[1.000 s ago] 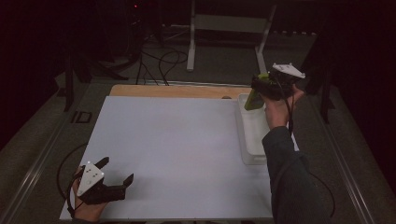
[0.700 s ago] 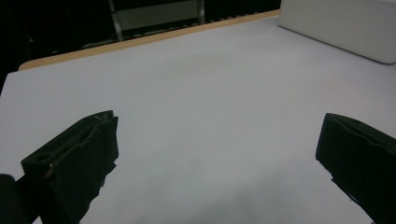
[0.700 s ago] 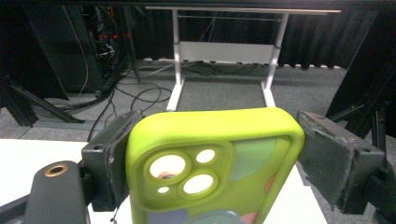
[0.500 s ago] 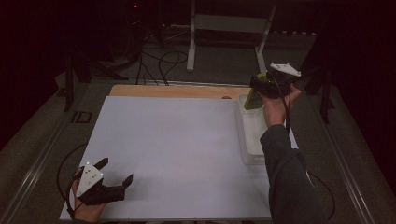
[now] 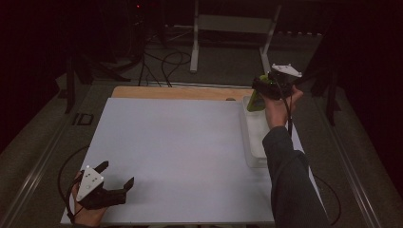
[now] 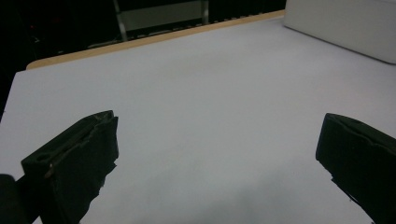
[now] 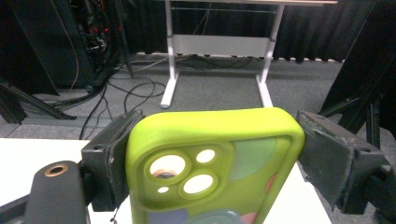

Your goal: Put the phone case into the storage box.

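My right gripper (image 5: 262, 89) is raised over the table's far right corner, shut on a lime green phone case (image 5: 253, 101) that hangs down from the jaws. In the right gripper view the case (image 7: 210, 172) shows its camera cut-outs and coloured patches, with a black jaw pressed on each long side; the right gripper (image 7: 215, 135) grips it near the top. My left gripper (image 5: 118, 173) rests at the near left of the white sheet (image 5: 180, 142), open with nothing between its fingers (image 6: 74, 158).
A clear rectangular tray (image 5: 254, 137) lies along the sheet's right edge, just under the held case; its white side (image 6: 345, 23) shows far off in the left gripper view. A wooden table edge (image 5: 176, 91) runs along the back. Cables and a white desk frame (image 5: 233, 23) stand beyond.
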Action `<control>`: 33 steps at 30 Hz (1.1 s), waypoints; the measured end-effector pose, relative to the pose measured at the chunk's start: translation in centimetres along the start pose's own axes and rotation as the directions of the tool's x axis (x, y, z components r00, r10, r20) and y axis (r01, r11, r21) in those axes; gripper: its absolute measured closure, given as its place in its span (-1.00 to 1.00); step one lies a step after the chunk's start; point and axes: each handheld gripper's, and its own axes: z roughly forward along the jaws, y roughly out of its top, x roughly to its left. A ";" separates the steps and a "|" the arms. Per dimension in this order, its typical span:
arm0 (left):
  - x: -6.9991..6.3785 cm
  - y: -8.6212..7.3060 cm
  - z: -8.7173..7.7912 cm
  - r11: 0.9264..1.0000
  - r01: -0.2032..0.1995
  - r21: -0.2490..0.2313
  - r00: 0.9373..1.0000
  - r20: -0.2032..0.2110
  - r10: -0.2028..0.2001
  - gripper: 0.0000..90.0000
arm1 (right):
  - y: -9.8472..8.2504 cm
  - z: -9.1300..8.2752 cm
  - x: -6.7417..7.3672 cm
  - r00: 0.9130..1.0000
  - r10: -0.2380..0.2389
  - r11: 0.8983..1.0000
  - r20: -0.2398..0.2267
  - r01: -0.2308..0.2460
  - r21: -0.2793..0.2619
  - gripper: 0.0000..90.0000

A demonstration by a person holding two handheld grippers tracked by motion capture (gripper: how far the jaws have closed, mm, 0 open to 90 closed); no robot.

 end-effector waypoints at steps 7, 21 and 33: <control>-0.1 0.1 0.1 1.000 -0.005 0.000 1.000 -0.001 0.005 -1.00 | -0.2 0.7 -0.2 1.000 0.021 1.000 0.012 -0.021 0.009 -0.60; 0.1 0.1 -0.2 1.000 -0.011 -0.009 1.000 -0.020 0.011 -1.00 | 0.0 1.2 0.0 0.999 0.027 1.000 0.037 -0.027 0.009 -0.60; -0.1 -0.3 -0.3 1.000 -0.006 -0.014 1.000 -0.024 0.006 -1.00 | -0.3 2.0 0.3 0.998 0.007 1.000 0.060 -0.008 0.021 -0.60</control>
